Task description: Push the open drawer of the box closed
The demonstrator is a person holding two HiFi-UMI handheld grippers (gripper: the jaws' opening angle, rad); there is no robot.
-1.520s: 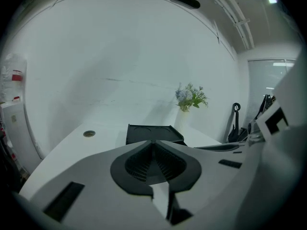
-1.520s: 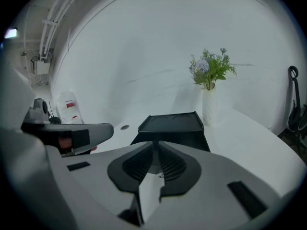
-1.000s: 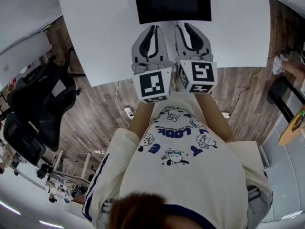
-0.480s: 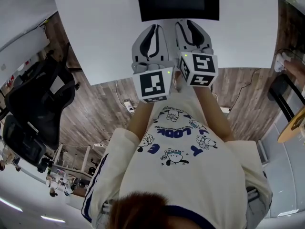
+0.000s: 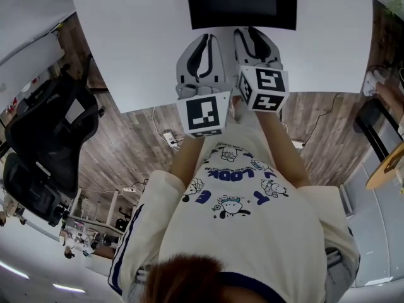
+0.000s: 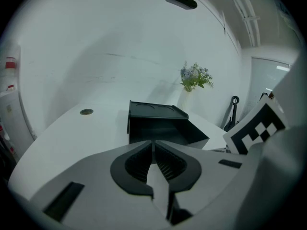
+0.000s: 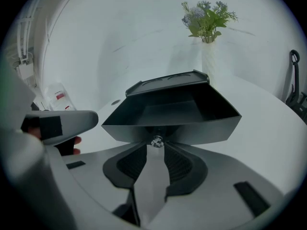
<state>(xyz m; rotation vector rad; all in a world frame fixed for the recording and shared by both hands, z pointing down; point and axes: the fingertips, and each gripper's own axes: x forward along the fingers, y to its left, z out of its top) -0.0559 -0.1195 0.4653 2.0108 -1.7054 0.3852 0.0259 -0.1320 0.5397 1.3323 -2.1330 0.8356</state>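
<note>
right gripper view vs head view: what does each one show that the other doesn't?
Only the right gripper view: the drawer pulled out and empty, with its knob at the tips of the right hand-held gripper, whose jaws have just been opening and do not pinch it; also the flowers.
Only the head view: the chair, the floor and the person's shirt.
Both: the box, the table, the left hand-held gripper and the right one.
</note>
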